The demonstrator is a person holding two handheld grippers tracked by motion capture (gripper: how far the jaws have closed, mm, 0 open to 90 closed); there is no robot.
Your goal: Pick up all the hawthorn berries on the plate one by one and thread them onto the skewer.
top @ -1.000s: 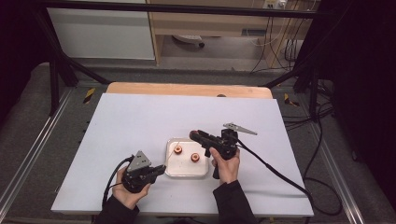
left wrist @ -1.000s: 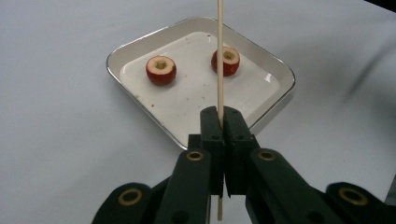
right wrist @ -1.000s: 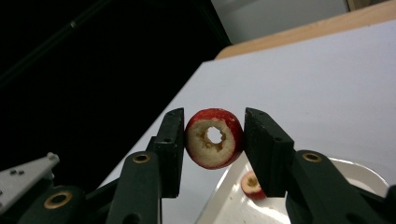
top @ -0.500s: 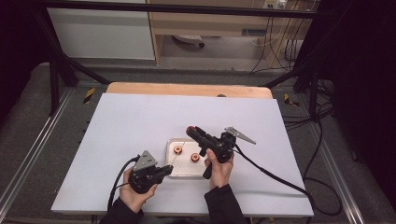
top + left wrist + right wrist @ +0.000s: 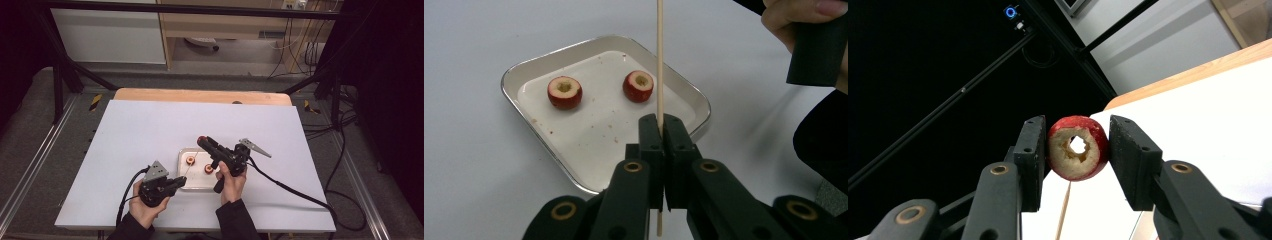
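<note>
- Since a second ago, the right gripper [image 5: 202, 140] has been lifting its cored red fruit [image 5: 1078, 148] off the tray and is now holding it raised above the far edge.
- White worktop [image 5: 130, 130] is carrying the shallow metal tray [image 5: 519, 75], which is lying just ahead of both hands.
- Left gripper [image 5: 663, 127] is clamping fully shut on a thin wooden skewer [image 5: 659, 60], which is rising upright over the tray's near rim.
- Right gripper's jaws are standing partly closed, pressing both sides of the fruit, its hollow core facing the camera.
- Two more cored fruits [image 5: 564, 92] [image 5: 638, 85] are sitting apart in the tray.
</note>
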